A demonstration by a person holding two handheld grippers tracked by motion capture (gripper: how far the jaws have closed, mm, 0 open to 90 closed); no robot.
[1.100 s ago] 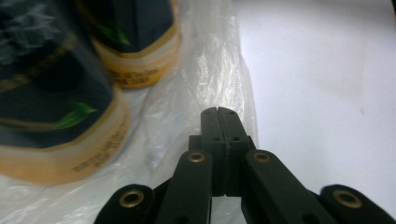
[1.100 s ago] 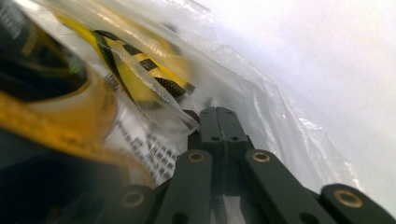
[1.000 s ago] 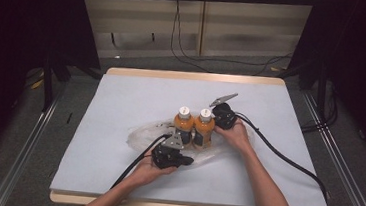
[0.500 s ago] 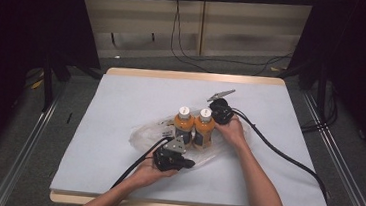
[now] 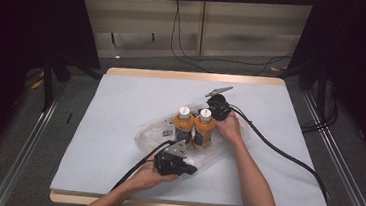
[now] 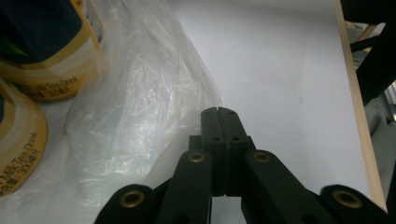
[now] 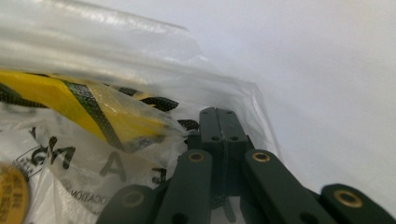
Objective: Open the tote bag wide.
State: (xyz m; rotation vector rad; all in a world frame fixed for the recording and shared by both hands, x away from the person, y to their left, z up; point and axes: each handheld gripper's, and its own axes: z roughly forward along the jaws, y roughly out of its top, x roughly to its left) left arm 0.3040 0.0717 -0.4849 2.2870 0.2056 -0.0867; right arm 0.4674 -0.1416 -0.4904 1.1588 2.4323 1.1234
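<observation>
Two orange milk-tea bottles (image 5: 184, 125) (image 5: 204, 129) with white caps stand upright side by side on a crumpled clear plastic bag (image 5: 150, 135) in the middle of the white table (image 5: 121, 97). My left gripper (image 5: 185, 169) lies at the bag's near edge, in front of the bottles. Its jaws are shut, their tips (image 6: 218, 113) pinching the film's rim (image 6: 140, 107), and the bottle labels (image 6: 46, 60) stand to the left. My right gripper (image 5: 209, 111) is behind and right of the bottles, shut with its tips (image 7: 218, 114) in the bag's edge (image 7: 224, 93).
A yellow-and-black striped strap (image 7: 84, 107) shows through the film, near the right gripper. Thick black cables (image 5: 277, 151) trail from both grippers over the table toward its near edge. Open white tabletop lies to the left, right and far side of the bag.
The right gripper has shifted slightly left and away behind the bottles. The left gripper and both bottles have stayed where they were.
</observation>
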